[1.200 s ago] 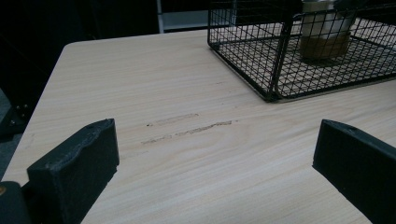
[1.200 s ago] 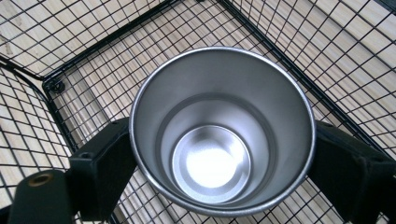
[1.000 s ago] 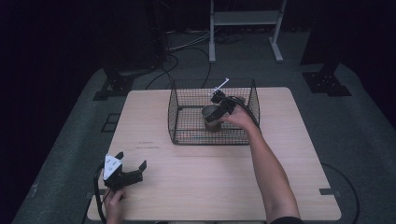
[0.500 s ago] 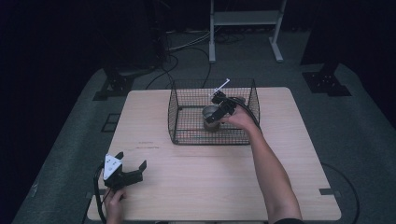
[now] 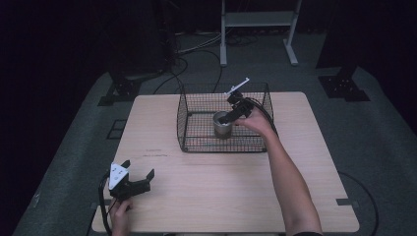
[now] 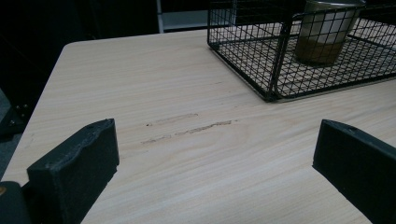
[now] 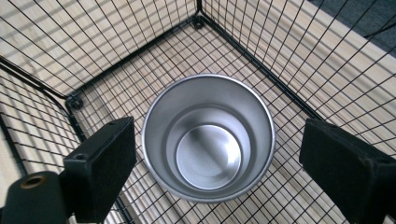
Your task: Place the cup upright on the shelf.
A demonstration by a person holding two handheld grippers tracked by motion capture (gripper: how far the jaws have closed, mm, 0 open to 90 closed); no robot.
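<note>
A shiny metal cup (image 5: 222, 127) stands upright on the floor of a black wire basket (image 5: 221, 146) at the table's middle back. My right gripper (image 5: 226, 118) hangs just above it, pointing down into the basket. In the right gripper view the cup (image 7: 208, 137) sits between and below the black pads (image 7: 100, 158), with a gap on each side; the jaws have just been opening and stand open. My left gripper (image 5: 138, 168) rests open near the table's front left with nothing between its jaws (image 6: 215, 140); the left gripper view has the cup (image 6: 327, 32) behind the basket's mesh (image 6: 271, 70).
The basket's mesh walls (image 7: 280, 46) closely ring the right gripper. The wooden table (image 5: 206, 196) lies bare between the basket and the left gripper. A white metal stand (image 5: 258, 29) and cables lie on the floor behind the table.
The right gripper's jaws have spread off the cup, and it now stands free on the basket floor. The left gripper has not moved.
</note>
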